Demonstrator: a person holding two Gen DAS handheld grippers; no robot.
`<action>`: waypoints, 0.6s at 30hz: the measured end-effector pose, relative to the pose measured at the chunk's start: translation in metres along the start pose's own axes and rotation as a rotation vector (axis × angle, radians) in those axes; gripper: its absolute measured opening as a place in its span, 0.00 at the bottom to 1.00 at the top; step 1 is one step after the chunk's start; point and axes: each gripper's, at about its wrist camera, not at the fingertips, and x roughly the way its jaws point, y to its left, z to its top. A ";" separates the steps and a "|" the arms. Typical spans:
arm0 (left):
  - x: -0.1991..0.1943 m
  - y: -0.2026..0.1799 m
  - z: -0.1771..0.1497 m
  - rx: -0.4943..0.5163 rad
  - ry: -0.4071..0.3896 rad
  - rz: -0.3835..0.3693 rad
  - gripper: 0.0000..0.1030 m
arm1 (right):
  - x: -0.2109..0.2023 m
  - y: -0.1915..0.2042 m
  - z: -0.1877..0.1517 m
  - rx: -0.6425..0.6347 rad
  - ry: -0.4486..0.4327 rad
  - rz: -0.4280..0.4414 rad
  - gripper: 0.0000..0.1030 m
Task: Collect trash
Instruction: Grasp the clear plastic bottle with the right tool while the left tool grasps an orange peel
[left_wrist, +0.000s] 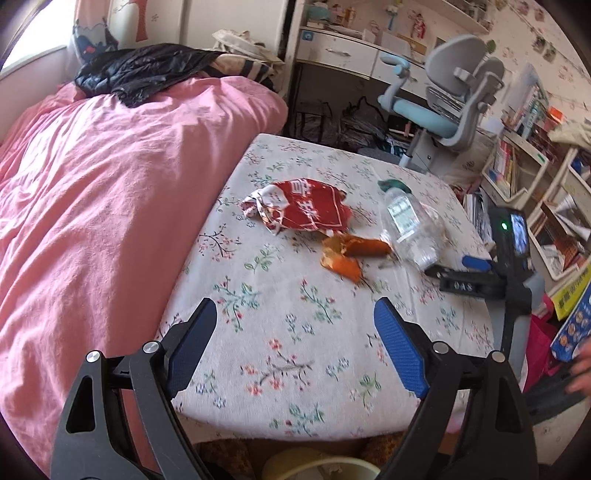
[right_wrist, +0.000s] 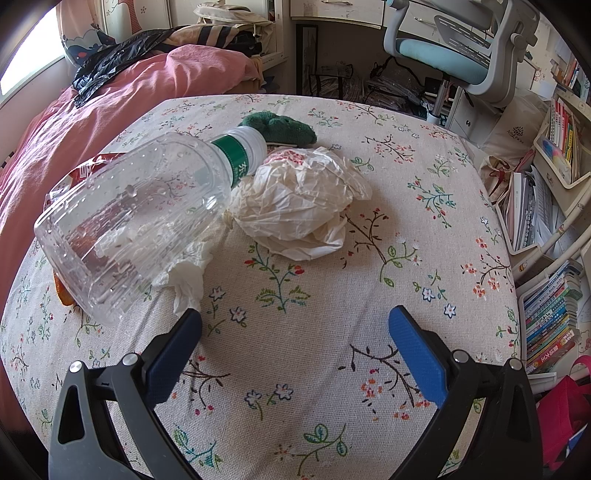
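On the floral tablecloth (left_wrist: 288, 332) lie a torn red snack wrapper (left_wrist: 303, 206), orange peel (left_wrist: 347, 254) and a clear plastic bottle (left_wrist: 410, 225) on its side. My left gripper (left_wrist: 295, 321) hovers open above the cloth, short of the peel, nothing between its fingers. The right gripper's body (left_wrist: 476, 280) shows at the table's right edge. In the right wrist view the bottle (right_wrist: 136, 221) lies left, with a crumpled white plastic bag (right_wrist: 303, 206), a white tissue (right_wrist: 184, 273) and a green cloth (right_wrist: 284, 127) nearby. My right gripper (right_wrist: 295, 325) stands open and empty just before the tissue.
A bed with a pink duvet (left_wrist: 110, 184) borders the table's left side, a black jacket (left_wrist: 140, 70) on it. A grey-and-blue desk chair (left_wrist: 443, 107) stands behind the table. Bookshelves (right_wrist: 554, 221) crowd the right. A pale bin rim (left_wrist: 317, 465) shows below the table's near edge.
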 end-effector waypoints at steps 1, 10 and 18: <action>0.003 0.002 0.003 -0.007 -0.005 0.005 0.81 | 0.001 0.000 0.000 0.000 0.000 0.000 0.94; 0.050 -0.005 0.022 0.037 0.058 -0.101 0.81 | 0.003 -0.001 0.003 0.007 0.000 -0.005 0.94; 0.101 -0.037 0.027 0.096 0.124 -0.097 0.80 | 0.005 -0.001 0.005 0.032 0.001 -0.015 0.94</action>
